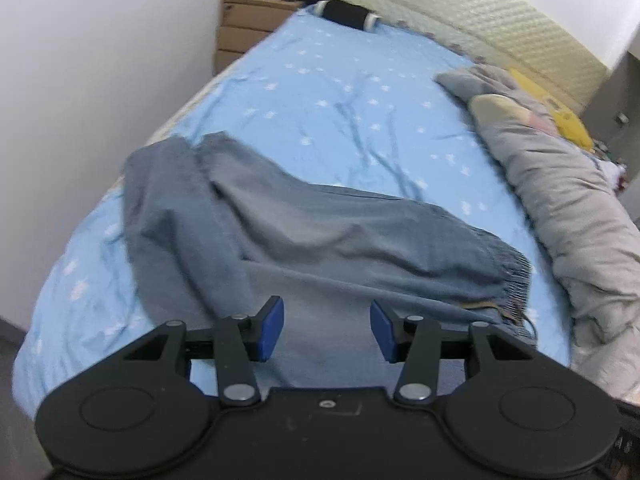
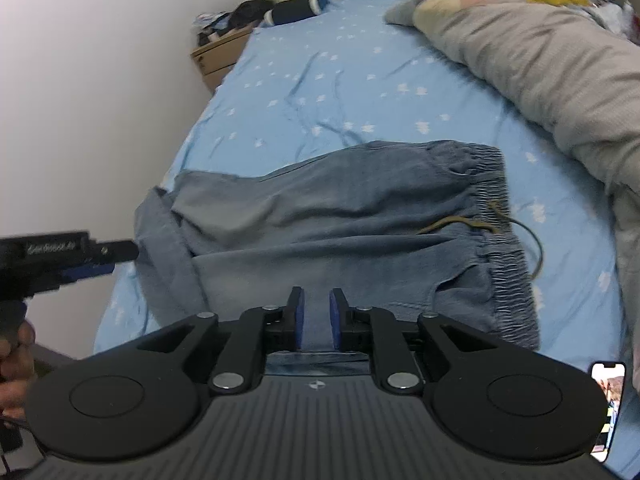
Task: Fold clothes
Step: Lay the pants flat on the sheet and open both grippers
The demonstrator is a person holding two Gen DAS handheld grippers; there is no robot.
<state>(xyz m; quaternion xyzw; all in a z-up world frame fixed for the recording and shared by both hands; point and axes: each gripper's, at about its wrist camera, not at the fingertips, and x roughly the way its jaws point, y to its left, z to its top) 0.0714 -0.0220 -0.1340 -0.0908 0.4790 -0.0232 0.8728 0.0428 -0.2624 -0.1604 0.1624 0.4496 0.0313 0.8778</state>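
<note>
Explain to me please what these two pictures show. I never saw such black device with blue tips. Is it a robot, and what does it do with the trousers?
It is not a robot. A person holds a two-finger gripper in each hand, and a fisheye camera on each gripper looks forward along its fingers. That is why both pictures bend at the edges.

One picture comes from the left gripper, whose jaws stand wide apart and hold nothing. The other comes from the right gripper, whose jaws are nearly together, with the near edge of the grey-blue trousers between them; a firm pinch cannot be confirmed.

The trousers lie spread on a bed with a light blue sheet. A grey duvet lies bunched along the right side, and a phone lies at the near corner.
</note>
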